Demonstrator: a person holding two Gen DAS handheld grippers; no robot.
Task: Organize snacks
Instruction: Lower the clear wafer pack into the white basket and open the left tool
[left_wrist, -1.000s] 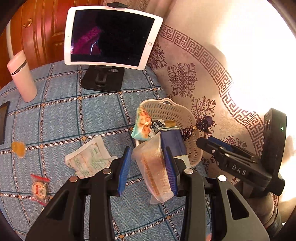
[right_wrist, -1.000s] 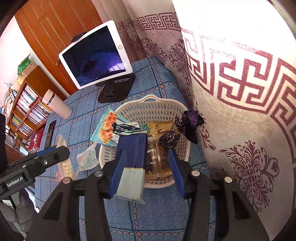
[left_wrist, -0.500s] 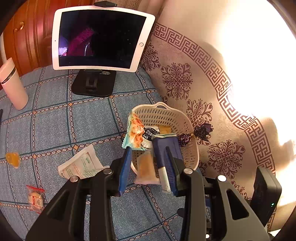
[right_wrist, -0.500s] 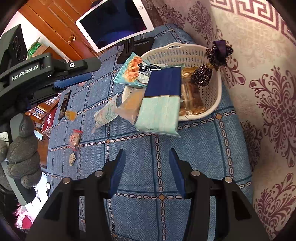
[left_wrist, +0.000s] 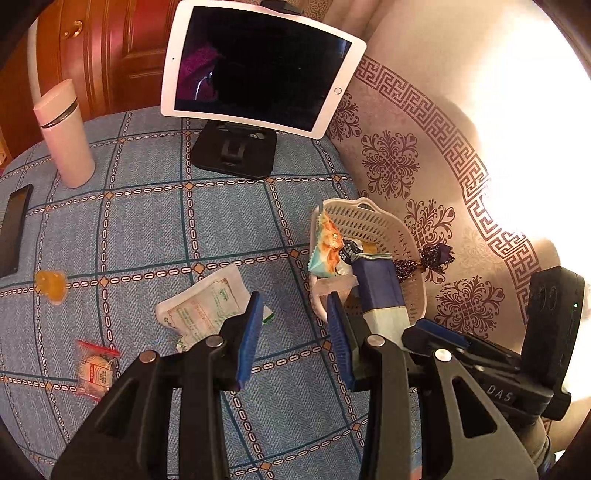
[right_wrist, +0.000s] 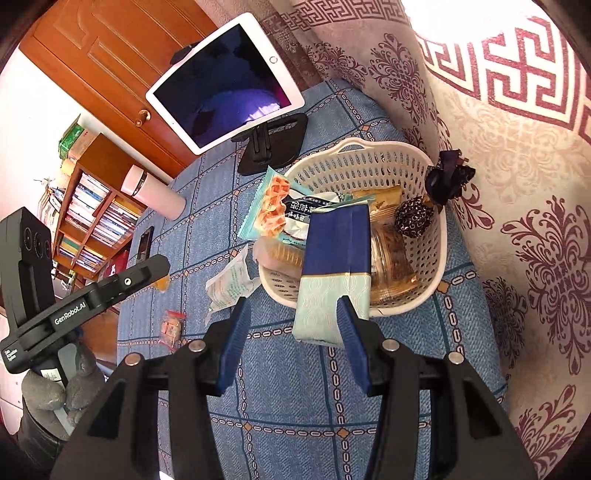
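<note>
A white plastic basket (right_wrist: 417, 162) stands on the blue checked cloth and holds several snack packs. A blue and pale green pack (right_wrist: 334, 273) hangs over its front rim; it also shows in the left wrist view (left_wrist: 380, 291). A clear cracker pack (right_wrist: 277, 254) lies at the basket's left rim. My left gripper (left_wrist: 293, 332) is open and empty, left of the basket (left_wrist: 391, 229). My right gripper (right_wrist: 291, 332) is open and empty in front of the basket. A white green-printed pouch (left_wrist: 205, 306), a small red-edged pack (left_wrist: 94, 371) and an orange candy (left_wrist: 50, 282) lie on the cloth.
A white tablet (left_wrist: 258, 66) on a black stand sits at the back, a pink bottle (left_wrist: 66, 136) to its left, a dark phone (left_wrist: 14, 229) at the left edge. A patterned curtain (right_wrist: 517, 147) hangs close behind the basket. A bookshelf (right_wrist: 92, 214) stands beyond the table.
My left gripper let go of the clear cracker pack, which now rests at the basket's left rim, and drew back left. My right gripper released the blue pack and pulled back.
</note>
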